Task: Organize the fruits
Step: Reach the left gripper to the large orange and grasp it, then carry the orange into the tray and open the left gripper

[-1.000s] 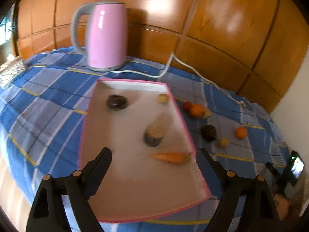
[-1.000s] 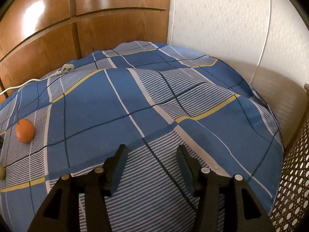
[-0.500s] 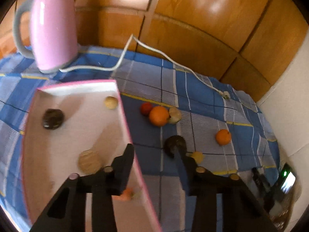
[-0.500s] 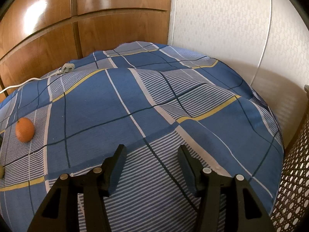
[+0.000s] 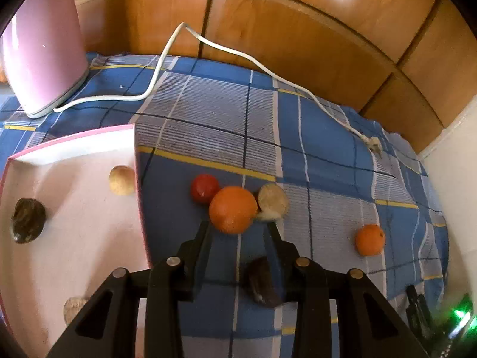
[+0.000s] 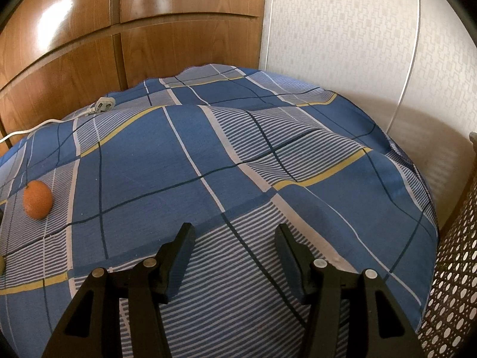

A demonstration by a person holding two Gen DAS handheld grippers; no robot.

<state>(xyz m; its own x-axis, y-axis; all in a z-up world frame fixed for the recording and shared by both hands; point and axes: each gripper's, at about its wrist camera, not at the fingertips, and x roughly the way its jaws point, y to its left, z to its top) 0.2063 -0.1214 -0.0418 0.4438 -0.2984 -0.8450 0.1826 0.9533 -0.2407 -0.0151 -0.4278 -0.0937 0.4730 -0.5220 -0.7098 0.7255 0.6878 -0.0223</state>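
Note:
My left gripper [image 5: 238, 228] is open and empty, its fingertips just short of a large orange [image 5: 232, 209] on the blue plaid cloth. A red fruit [image 5: 204, 188] and a pale round fruit [image 5: 272, 200] touch the orange. A dark fruit [image 5: 262, 282] lies under the right finger. A small orange [image 5: 370, 239] lies further right; it also shows in the right wrist view [image 6: 37, 199]. The pink-rimmed white tray [image 5: 74, 146] at left holds a pale fruit [image 5: 121, 179], a dark fruit [image 5: 27, 220] and another piece [image 5: 74, 307]. My right gripper [image 6: 234, 234] is open and empty above bare cloth.
A pink kettle [image 5: 41, 47] stands at the back left with its white cord [image 5: 238, 56] trailing to a plug [image 5: 374, 144]. Wooden panels run behind the table. A perforated basket [image 6: 453, 268] stands at the right edge. A black device with a green light [image 5: 459, 319] is at lower right.
My left gripper has swung right from over the tray to the loose fruits and has narrowed, now close to the large orange. My right gripper has barely moved.

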